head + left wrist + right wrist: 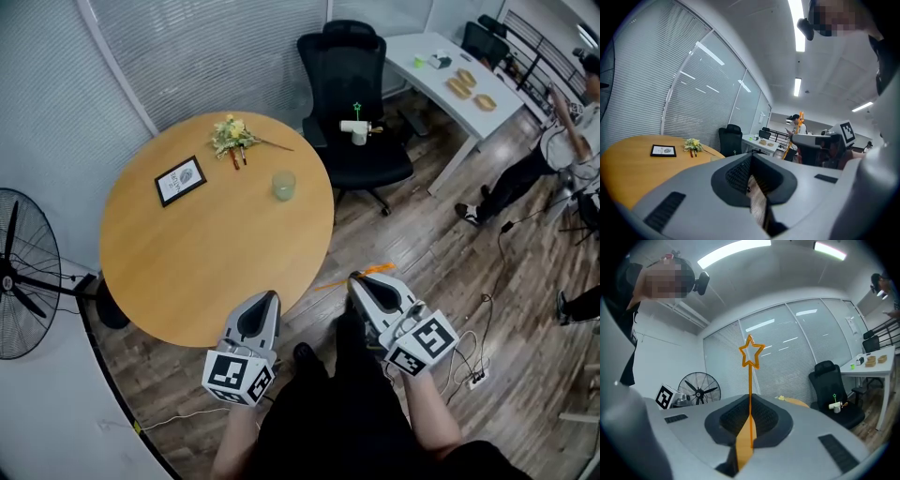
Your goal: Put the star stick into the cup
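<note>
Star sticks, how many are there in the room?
2. The orange star stick is clamped in the right gripper. The small green star stick stands on the black chair, beside a white object. Others could be hidden.

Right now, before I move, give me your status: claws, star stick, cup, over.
Right claw shut on orange star stick. Left claw shut, empty. Green cup upright on round table, stick not yet in. Nothing between claw and cup.

An orange star stick (750, 390) is standing upright at centre frame, outlined star on top, its lower end being pinched by the right gripper (749, 425). A pale green translucent cup (284, 185) is sitting upright, upper centre, on the round table (187, 262).
</note>
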### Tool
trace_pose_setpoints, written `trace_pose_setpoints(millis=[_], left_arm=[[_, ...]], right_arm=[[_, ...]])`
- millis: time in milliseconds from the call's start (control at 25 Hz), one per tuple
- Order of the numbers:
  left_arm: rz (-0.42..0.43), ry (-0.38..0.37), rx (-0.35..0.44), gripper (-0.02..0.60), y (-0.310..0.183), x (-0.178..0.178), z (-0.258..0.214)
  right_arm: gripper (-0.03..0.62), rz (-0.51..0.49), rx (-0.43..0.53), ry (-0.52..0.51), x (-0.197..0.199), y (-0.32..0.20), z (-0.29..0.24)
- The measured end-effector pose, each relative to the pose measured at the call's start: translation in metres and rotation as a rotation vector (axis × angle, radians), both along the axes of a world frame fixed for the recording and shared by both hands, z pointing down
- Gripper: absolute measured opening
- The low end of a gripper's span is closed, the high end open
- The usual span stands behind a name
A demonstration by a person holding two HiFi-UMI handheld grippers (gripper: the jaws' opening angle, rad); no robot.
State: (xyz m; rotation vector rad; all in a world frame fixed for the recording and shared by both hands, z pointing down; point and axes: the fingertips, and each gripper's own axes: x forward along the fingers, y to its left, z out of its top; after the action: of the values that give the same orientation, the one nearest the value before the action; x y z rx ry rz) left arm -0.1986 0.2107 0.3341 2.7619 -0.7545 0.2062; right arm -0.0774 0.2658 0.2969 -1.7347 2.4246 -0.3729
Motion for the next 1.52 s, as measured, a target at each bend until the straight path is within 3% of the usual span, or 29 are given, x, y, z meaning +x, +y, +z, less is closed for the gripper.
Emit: trace_pose_setpoints(millis=[320, 720, 1160, 1520], left_arm=[[-0.038, -0.009, 0.004, -0.002, -0.030, 0.031, 0.000], [-0.145, -0.052, 0.008, -0.002, -0.085, 0.087, -0.006], [-0.288, -0.063, 0.003, -0.002, -0.114, 0.152, 0.005], [-0.363, -0.071, -0.010, -0.003, -0.114, 0.175, 0.014]], right_arm=[[0.021, -0.034, 0.006, -0.034, 0.038, -0.042, 0.004], [0.021, -0.178, 0.023, -0.058, 0.089, -0.123, -0.003], [0.023, -0.323, 0.010, -0.126, 0.150, -0.172, 0.013], [0.023, -0.449, -0.021, -0.143, 0.161, -0.192, 0.022]])
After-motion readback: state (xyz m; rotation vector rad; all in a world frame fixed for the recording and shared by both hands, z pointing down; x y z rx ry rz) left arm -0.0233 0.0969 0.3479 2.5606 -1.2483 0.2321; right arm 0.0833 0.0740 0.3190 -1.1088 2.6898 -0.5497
